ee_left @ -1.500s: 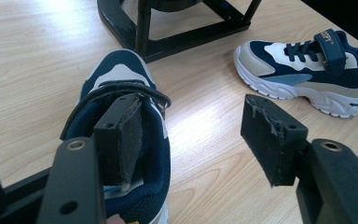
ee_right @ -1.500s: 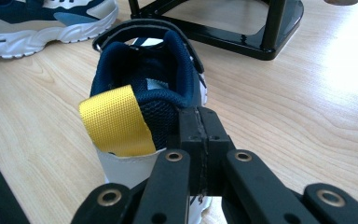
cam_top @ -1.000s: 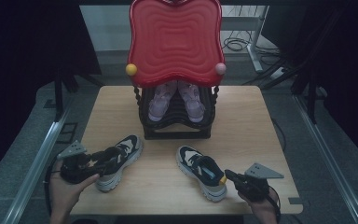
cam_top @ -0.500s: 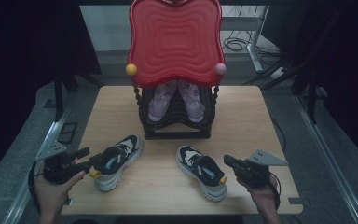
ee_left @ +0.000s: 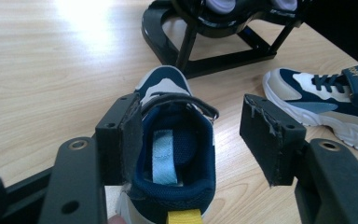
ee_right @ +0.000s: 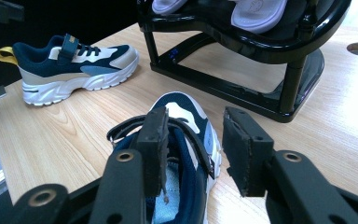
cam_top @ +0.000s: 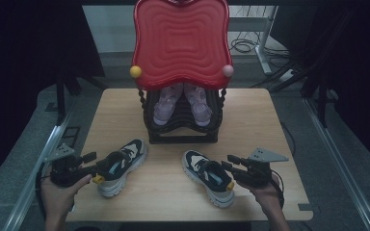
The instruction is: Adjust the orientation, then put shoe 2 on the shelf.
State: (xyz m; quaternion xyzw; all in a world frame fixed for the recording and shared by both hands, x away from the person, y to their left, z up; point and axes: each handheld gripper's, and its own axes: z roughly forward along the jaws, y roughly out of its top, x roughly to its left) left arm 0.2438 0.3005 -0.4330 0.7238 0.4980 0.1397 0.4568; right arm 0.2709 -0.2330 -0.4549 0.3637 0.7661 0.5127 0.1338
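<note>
Lying on the table, the left sneaker has its heel between the spread jaws of the left gripper, unpinched. The right sneaker sits heel-first before the right gripper, whose jaws have just been opening, nothing clamped between them.

On the wooden table I see 2 navy-and-white sneakers near its front edge. The left sneaker lies toe toward the far right; my left gripper sits at its heel, by the yellow pull tab. The right sneaker lies toe toward the far left; my right gripper is at its heel end, jaws having just been opening. Behind both stands a black rack holding 2 lilac shoes, under a red wavy panel.
</note>
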